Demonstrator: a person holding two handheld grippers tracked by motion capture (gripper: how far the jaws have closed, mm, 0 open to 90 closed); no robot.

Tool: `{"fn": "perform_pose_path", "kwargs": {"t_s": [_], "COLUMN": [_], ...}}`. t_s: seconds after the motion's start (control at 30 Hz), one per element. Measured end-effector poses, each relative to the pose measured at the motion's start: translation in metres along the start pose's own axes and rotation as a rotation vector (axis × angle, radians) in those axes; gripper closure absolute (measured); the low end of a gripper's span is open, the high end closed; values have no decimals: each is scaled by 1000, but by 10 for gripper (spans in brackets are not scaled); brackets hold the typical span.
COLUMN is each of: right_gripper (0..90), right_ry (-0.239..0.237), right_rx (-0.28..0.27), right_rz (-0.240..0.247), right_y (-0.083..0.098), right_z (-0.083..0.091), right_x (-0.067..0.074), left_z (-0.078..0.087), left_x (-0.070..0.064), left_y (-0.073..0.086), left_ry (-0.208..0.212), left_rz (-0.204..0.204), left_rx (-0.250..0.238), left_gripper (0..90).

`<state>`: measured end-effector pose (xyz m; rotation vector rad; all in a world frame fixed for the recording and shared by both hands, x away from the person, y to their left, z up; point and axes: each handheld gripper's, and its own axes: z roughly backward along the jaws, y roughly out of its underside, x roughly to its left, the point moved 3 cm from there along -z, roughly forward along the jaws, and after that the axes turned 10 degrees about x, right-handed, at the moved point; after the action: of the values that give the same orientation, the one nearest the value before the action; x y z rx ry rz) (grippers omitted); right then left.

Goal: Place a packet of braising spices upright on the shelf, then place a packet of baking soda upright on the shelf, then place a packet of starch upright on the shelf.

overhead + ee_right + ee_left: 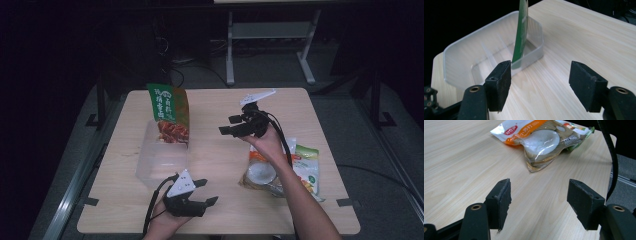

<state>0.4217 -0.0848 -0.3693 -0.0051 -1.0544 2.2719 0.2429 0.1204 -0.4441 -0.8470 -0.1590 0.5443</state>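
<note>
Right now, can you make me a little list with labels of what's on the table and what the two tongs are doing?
table: light wood
clear bin: left side
green snack bag: standing upright in bin's far end
snack packets: lying flat, right side
left tongs: open, empty, near front edge
right tongs: open, empty, raised mid-table, pointing at bin

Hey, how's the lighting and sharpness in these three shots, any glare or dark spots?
High view: table lit, surroundings nearly black, slightly soft. Left gripper view: glare on the snack bags, jaws sharp. Right gripper view: black background behind the clear bin, woodgrain crisp.
</note>
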Motion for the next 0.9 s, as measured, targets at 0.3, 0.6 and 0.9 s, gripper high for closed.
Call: {"fn": "perform_pose_path", "kwargs": {"t_s": [0.3, 0.6, 0.9], "right_gripper": [323, 316, 302], "right_ry": [31, 52, 58], "right_rx": [55, 38, 57], "right_rz": [-11, -49, -85], "right_y": [27, 55, 77], "right_z": [15, 40, 51], "right_x": [-3, -9, -12], "left_z": [-3, -4, -6], "left_x": [-2, 0, -1], "left_y": [-1, -1, -1], "left_ry": [4, 10, 18], "left_rz": [-7, -7, -7], "left_rx": [2, 8, 13], "left_gripper": [330, 330, 321]}}
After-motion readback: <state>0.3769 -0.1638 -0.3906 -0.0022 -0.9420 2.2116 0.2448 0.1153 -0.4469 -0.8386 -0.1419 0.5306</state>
